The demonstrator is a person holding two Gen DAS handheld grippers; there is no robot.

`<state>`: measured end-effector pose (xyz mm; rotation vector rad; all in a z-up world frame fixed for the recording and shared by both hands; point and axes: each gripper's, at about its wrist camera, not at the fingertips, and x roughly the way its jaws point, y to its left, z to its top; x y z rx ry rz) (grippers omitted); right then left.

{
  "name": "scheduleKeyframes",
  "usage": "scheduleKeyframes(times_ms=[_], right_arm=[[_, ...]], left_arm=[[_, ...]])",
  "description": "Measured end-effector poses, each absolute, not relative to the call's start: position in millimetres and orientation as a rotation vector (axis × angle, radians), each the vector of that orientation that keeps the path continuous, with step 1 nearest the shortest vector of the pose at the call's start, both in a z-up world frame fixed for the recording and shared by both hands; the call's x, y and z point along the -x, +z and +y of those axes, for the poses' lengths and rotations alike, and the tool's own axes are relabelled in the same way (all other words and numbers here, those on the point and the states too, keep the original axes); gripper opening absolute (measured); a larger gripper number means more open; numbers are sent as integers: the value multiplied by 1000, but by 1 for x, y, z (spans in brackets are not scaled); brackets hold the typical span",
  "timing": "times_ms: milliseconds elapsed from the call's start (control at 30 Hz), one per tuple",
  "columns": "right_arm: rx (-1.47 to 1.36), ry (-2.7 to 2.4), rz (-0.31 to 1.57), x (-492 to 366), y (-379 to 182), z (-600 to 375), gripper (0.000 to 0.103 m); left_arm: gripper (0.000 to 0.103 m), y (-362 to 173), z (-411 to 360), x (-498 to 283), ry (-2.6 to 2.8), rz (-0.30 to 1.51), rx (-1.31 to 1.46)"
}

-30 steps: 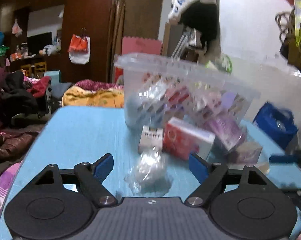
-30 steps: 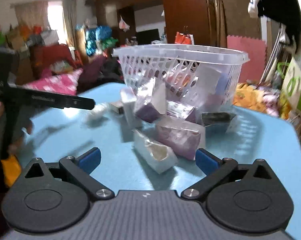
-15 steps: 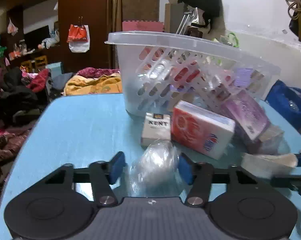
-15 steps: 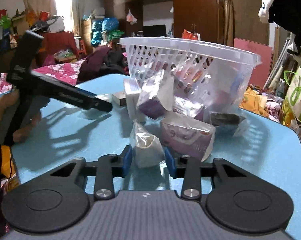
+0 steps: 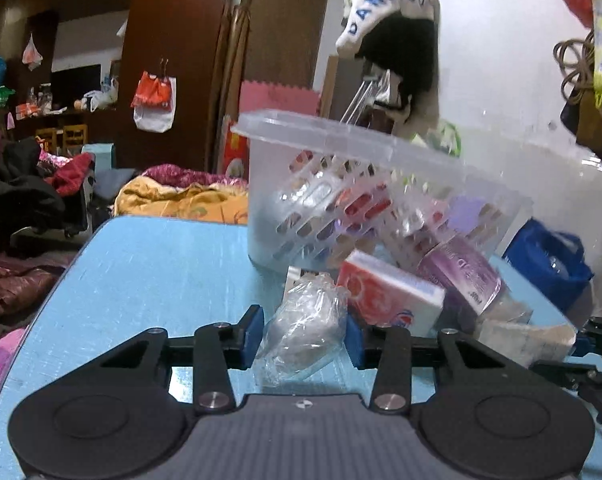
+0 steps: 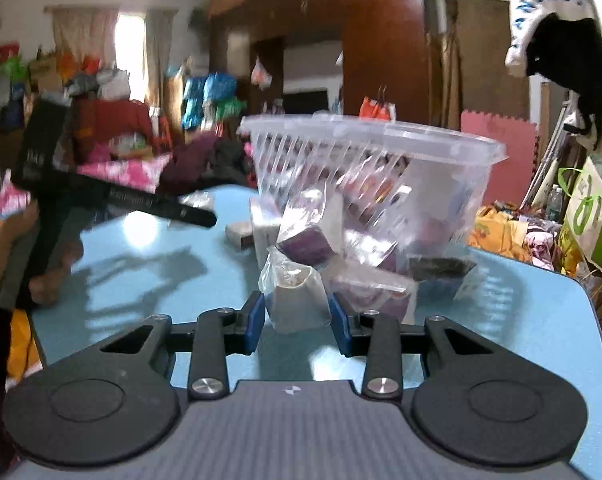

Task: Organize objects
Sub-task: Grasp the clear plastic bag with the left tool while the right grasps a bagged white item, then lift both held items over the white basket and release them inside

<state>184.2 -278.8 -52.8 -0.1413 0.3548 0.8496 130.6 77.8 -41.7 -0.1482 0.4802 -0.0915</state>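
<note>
The left gripper pinches a crumpled clear packet at lower centre of its view; the right gripper clamps a clear-wrapped pale block. The slatted basket sits above and beyond both, its rim higher than either load, apparently the drop target.

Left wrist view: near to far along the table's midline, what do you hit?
Left gripper, jaws shut on the crumpled clear plastic bag → red and white box → clear plastic basket → pink foam mat behind the blue table.
</note>
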Motion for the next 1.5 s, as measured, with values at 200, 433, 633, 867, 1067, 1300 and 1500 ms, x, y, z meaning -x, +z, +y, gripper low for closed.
scheduleKeyframes(times_ms=[200,433,633,867,1067,1300,1500], right_arm=[[0,892,307,-190,-51,-299,39],[-107,888,225,-189,-52,-314,39],[-128,827,150,-184,-51,-320,39],[-58,801,119,-196,6,-306,39],[-42,774,145,-249,61,-279,39],[61,691,193,-274,48,-256,92],[-1,762,160,-220,28,-294,103]], left_arm=[[46,-39,74,-123,-136,425,133],[46,-37,81,-119,-139,400,159],[46,-31,78,-120,-101,376,172],[46,34,57,-134,-170,312,157],[46,79,37,-212,-127,373,162],[80,55,22,-243,-121,471,139],[83,45,27,-187,-151,409,145]])
